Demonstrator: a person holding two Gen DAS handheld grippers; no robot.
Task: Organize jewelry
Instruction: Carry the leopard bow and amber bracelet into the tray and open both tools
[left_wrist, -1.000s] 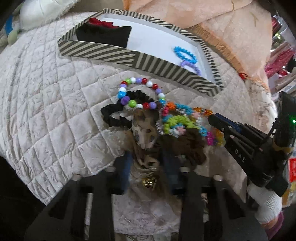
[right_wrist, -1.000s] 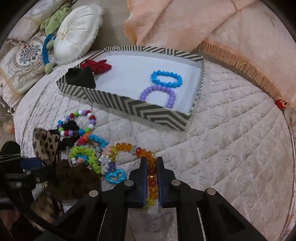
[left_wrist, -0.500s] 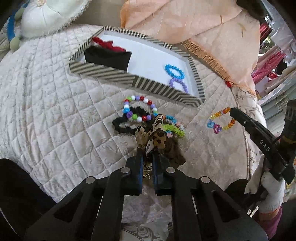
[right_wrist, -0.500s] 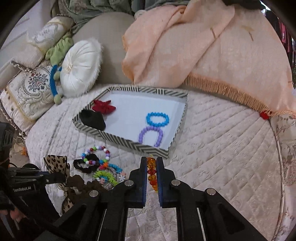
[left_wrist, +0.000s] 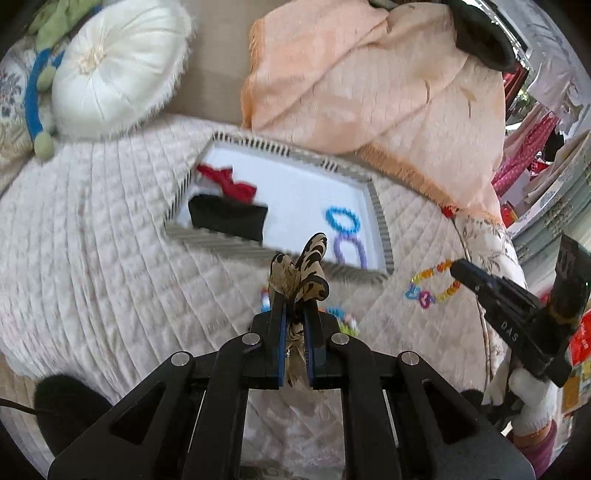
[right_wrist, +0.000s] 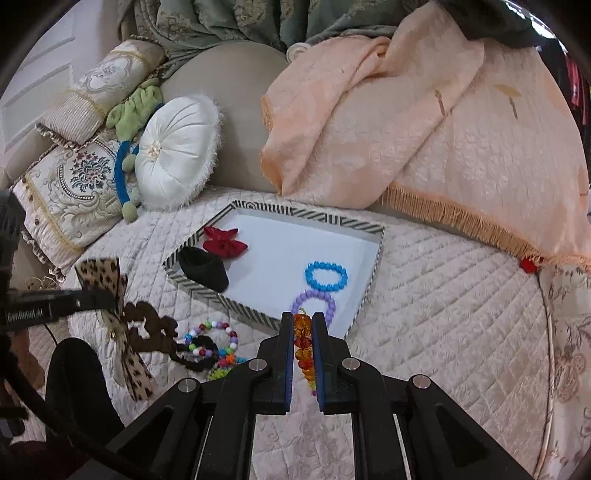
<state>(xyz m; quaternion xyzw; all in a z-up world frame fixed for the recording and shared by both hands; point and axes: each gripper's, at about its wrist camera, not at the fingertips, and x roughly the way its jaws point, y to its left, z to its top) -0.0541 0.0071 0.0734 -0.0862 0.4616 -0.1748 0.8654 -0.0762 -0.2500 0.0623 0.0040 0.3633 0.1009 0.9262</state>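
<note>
- the left gripper (left_wrist: 294, 295) is pinched on a leopard-print bow (left_wrist: 299, 275), its blue-lined fingers (left_wrist: 277, 325) pressed against the fabric from both sides.
- the bow's loops fan out just past the fingertips, and a strip of the same fabric runs back down the narrow gap between the jaws.
- from the right wrist camera the bow (right_wrist: 101, 282) hangs clear above the quilt, with its tails and a small gold bell dangling below the left gripper (right_wrist: 99, 295).
- the right gripper (right_wrist: 303, 321) is closed on an amber bead bracelet (right_wrist: 303, 345); the beads sit in a line between the two pads, from the tips back toward the hinge.
- in the left wrist view that bracelet (left_wrist: 432, 286) dangles as a multicoloured loop from the right gripper's (left_wrist: 458, 267) tip, off the quilt.
- the striped tray (right_wrist: 364, 295) lies on the quilt (right_wrist: 461, 314) just beyond both grippers.
- inside the tray: a red bow (right_wrist: 223, 242) and a black pouch (right_wrist: 205, 267) at the left end, a blue bead bracelet (right_wrist: 326, 276) and a purple bead bracelet (right_wrist: 314, 301) at the right end.
- the purple bracelet lies just past the right gripper's fingertips.
- a small heap of jewelry is left on the quilt between the grippers, in front of the tray: a multicolour bead bracelet (right_wrist: 214, 334), a black scrunchie (right_wrist: 195, 354) and a brown scrunchie (right_wrist: 151, 328).
- a white round cushion (right_wrist: 177, 151) sits behind the tray, and a peach fringed throw (right_wrist: 424, 122) is draped to the right of it.
</note>
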